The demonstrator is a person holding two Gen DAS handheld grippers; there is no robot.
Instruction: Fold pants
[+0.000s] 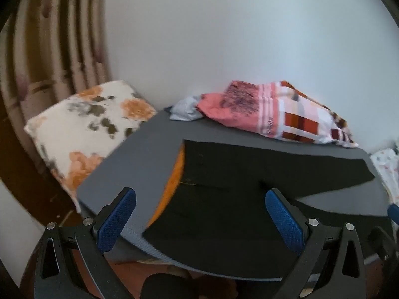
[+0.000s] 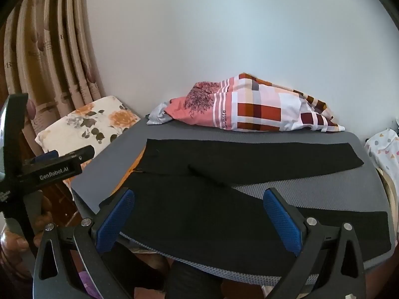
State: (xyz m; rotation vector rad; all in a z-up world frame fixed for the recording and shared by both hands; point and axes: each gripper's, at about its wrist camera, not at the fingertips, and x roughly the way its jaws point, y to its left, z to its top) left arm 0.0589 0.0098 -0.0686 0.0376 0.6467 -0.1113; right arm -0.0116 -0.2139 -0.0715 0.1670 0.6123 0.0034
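Black pants [image 2: 224,199] lie spread flat on a grey mat [image 2: 311,189], legs pointing right, waist at the left with an orange lining [image 1: 174,184] showing. In the left wrist view the pants [image 1: 224,199] fill the mat's [image 1: 139,154] near side. My left gripper [image 1: 200,219] is open and empty, held above the waist end. My right gripper [image 2: 199,220] is open and empty above the near leg. The left gripper's body [image 2: 49,169] shows at the left of the right wrist view.
A floral pillow [image 2: 87,124] lies left of the mat. A pink and checked bundle of bedding [image 2: 249,109] and a pale cloth [image 2: 157,117] sit at the mat's far edge by the white wall. Curtains [image 2: 49,62] hang at left. A dotted cloth [image 2: 384,149] lies right.
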